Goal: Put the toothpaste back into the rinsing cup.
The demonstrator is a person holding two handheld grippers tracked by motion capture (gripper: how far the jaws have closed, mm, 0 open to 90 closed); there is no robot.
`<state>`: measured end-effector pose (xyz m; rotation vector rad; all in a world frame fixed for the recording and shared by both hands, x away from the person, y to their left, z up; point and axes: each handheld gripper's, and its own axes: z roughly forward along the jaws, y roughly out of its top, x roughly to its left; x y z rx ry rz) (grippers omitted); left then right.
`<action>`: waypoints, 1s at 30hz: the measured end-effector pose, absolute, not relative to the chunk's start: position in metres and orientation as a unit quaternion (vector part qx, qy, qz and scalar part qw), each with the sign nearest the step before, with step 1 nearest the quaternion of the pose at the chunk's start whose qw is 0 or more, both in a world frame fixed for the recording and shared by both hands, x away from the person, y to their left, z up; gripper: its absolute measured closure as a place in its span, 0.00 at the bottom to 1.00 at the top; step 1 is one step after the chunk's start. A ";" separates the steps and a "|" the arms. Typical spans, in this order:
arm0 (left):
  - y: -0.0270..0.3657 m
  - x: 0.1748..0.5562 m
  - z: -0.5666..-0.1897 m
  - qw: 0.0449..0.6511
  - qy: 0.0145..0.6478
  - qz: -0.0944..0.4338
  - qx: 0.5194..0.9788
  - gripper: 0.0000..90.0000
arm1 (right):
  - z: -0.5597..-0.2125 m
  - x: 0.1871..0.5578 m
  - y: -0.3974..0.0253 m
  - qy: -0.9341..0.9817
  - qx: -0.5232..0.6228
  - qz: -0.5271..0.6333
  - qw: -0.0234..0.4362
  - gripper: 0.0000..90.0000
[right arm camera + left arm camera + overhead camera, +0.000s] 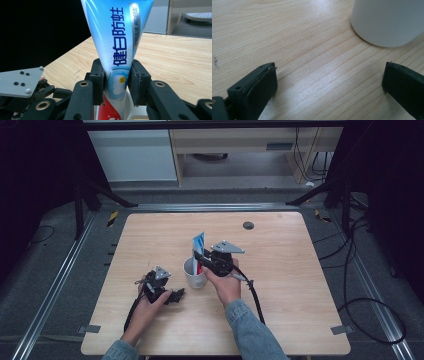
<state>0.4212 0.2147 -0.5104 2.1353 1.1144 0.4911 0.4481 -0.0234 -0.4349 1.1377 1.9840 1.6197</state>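
We see the right gripper (116,82) clamped on a blue toothpaste tube (117,37), held upright with its lower end inside the white cup (194,272) mid-counter (295,285). Our left gripper (329,82) rests gaping on the counter, just left of the cup.

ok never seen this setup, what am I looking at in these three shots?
No robot arm: a person holds a two-jaw gripper in each hand at a wooden table. The high view looks down from above; each other view comes from a camera riding on one gripper. The right gripper is shut on a blue toothpaste tube, standing upright with its lower end in a white cup. The left gripper rests low by the cup, jaws open, holding nothing.
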 end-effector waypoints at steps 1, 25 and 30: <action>0.215 0.421 -0.510 0.335 0.427 0.188 0.818 0.00 | -0.435 0.448 -0.023 0.698 0.400 0.570 0.169 0.75; 0.215 0.421 -0.510 0.335 0.427 0.188 0.819 0.00 | -0.434 0.450 -0.028 0.697 0.409 0.565 0.163 0.69; 0.215 0.421 -0.510 0.335 0.427 0.188 0.819 0.00 | -0.434 0.450 -0.028 0.698 0.410 0.565 0.161 0.68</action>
